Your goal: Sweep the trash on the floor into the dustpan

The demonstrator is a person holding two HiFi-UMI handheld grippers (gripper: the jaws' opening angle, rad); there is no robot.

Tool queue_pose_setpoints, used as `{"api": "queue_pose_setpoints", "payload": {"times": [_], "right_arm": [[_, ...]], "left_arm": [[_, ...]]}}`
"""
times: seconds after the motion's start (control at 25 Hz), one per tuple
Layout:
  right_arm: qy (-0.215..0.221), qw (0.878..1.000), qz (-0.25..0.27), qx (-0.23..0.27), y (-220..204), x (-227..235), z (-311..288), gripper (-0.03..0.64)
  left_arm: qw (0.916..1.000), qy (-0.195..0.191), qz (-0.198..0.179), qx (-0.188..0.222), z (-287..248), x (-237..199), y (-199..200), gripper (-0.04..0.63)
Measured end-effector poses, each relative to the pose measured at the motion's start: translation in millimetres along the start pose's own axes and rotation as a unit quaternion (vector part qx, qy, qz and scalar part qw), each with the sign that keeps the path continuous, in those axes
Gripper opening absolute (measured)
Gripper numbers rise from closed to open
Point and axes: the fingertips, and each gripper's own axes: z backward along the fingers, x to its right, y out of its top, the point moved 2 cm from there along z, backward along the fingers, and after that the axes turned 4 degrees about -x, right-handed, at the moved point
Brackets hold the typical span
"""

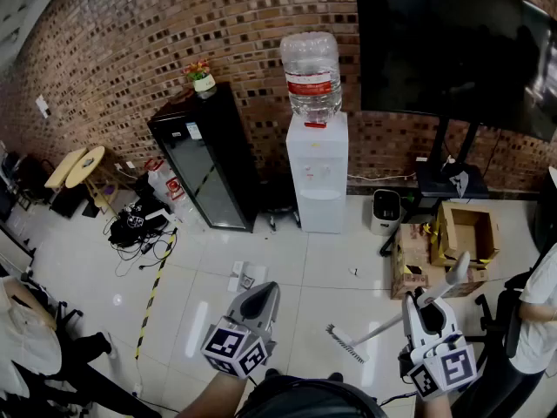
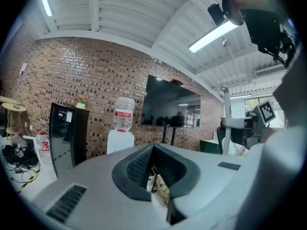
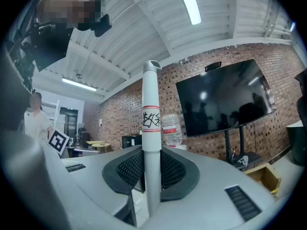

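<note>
Landmark: the white water dispenser (image 1: 317, 177) stands against the brick wall (image 1: 130, 42).
Left gripper: the left gripper (image 1: 264, 291) is in front of the dispenser, a little to its left. Its jaws are drawn together and leave only a thin slit. Nothing is between them.
Right gripper: the right gripper (image 1: 426, 303) is in front of the dispenser and to its right. Its jaws are closed on the white handle (image 3: 151, 143) of the broom (image 1: 376, 328).
Broom: tilted, with the bristle head down by the floor tiles (image 1: 296, 259) in front of the dispenser, between the two grippers. The handle rises to the right through the right gripper.
Trash: a paper scrap (image 1: 245, 279) lies on the tiles in front of the dispenser, slightly to the left. A smaller bit (image 1: 352, 271) lies in front, slightly to the right.
Neighbours: a black cabinet (image 1: 204, 159) stands just left of the dispenser, and cardboard boxes (image 1: 466, 233) stand well to its right.
</note>
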Motion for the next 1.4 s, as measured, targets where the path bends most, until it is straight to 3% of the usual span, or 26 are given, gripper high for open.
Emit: {"api": "queue_pose_setpoints", "payload": {"times": [0.28,0.44,0.6,0.84,1.16,1.4], "right_arm": [[-0.004,1.000,0.001,-0.008,-7,42,-23,0.091],[-0.013,1.000,-0.002,-0.006,-13,58,-44,0.091],[-0.030,1.000,-0.002,0.004,-17,72,-75,0.091],[-0.042,0.999,0.014,0.014,-17,67,-125,0.091],[-0.131,0.991,-0.005,0.031,-15,74,-216,0.094],[-0.175,0.984,-0.010,0.038,-17,91,-275,0.087]], "left_arm": [[0.9999,0.009,-0.009,-0.009,-26,7,-2,0.023],[0.9995,0.017,0.005,-0.025,-48,-14,-10,0.023],[0.9999,-0.004,-0.002,-0.016,-84,-37,0,0.023],[0.9994,-0.035,-0.002,-0.010,-130,-93,21,0.023],[0.9970,-0.077,-0.010,0.007,-193,-196,67,0.023],[0.9952,-0.098,-0.001,-0.002,-230,-248,69,0.023]]}}
